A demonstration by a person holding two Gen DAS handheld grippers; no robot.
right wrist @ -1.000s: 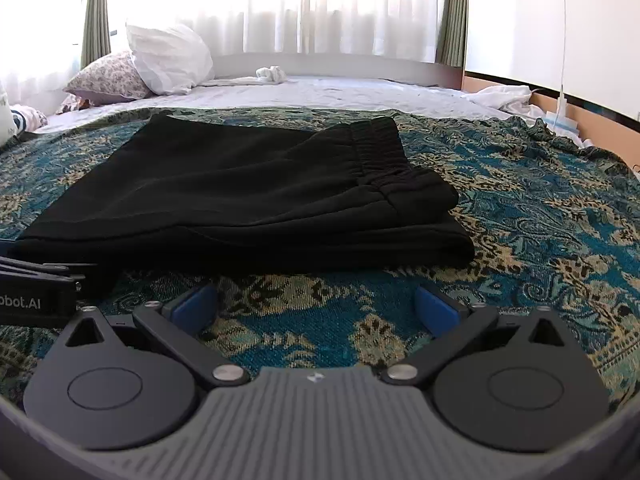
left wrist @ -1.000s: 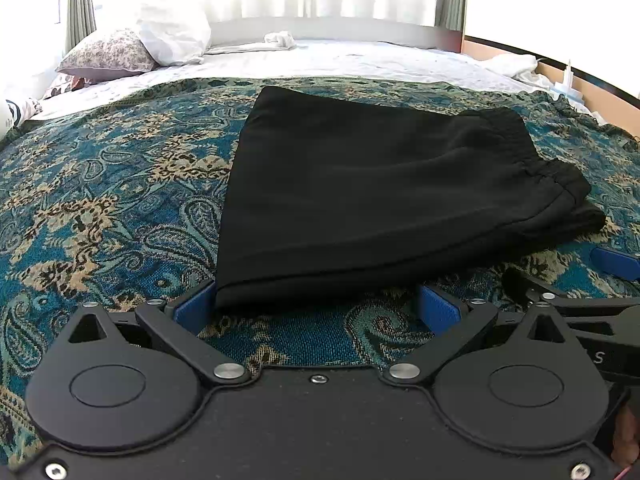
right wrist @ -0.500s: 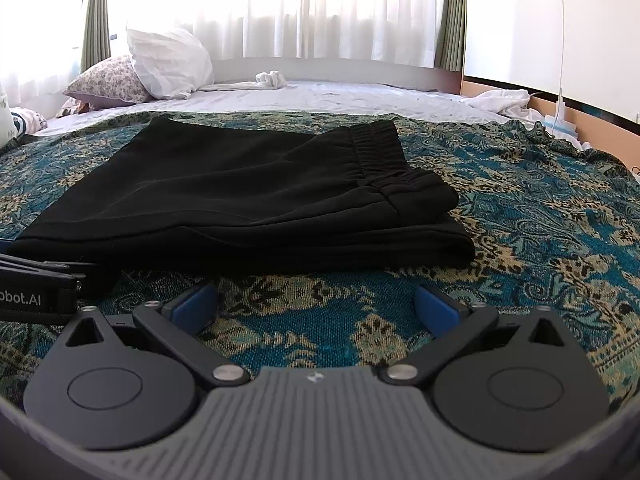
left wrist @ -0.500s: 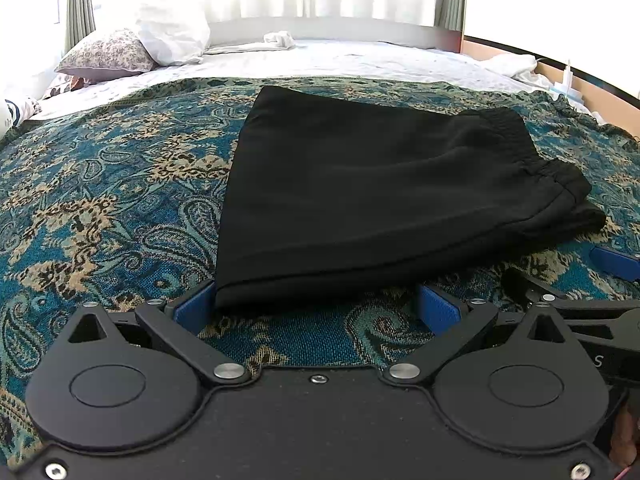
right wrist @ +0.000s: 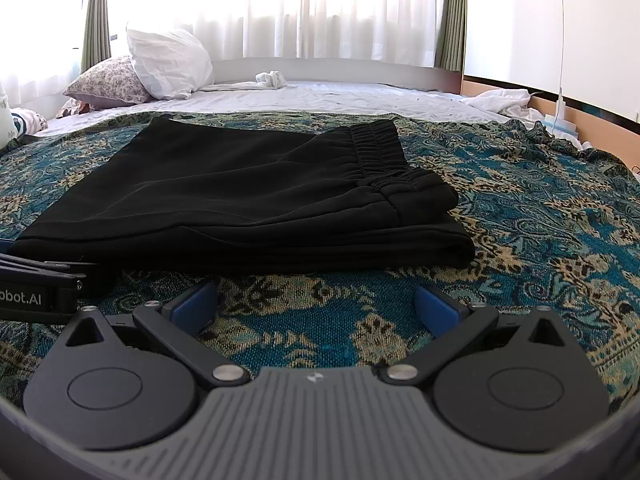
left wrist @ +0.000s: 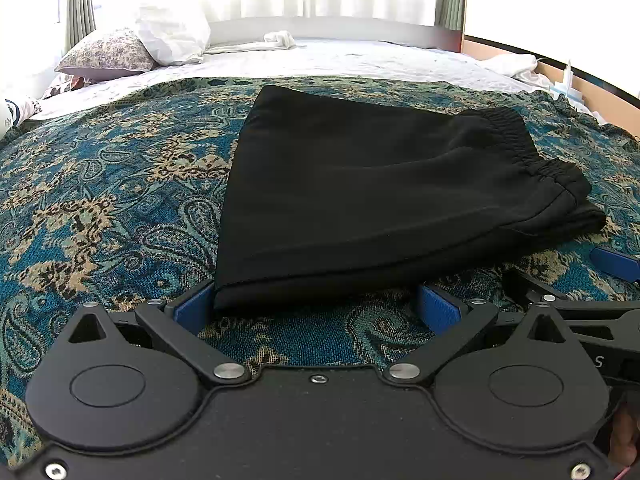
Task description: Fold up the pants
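Note:
Black pants [left wrist: 380, 200] lie folded into a flat stack on the patterned blue bedspread [left wrist: 100, 200], elastic waistband to the right. My left gripper [left wrist: 316, 310] is open, just in front of the stack's near left corner; its left blue pad [left wrist: 192, 312] touches the fabric edge. My right gripper [right wrist: 316, 308] is open and empty, a little short of the pants' [right wrist: 248, 200] near edge. The left gripper's body shows at the left edge of the right wrist view [right wrist: 36, 288].
The bedspread [right wrist: 540, 220] covers the near bed. Beyond it lie a white sheet [left wrist: 340, 60], a floral pillow [left wrist: 104, 54] and a white pillow [left wrist: 172, 36] at the back left. Crumpled white cloth [right wrist: 500, 102] and a wall are at the right.

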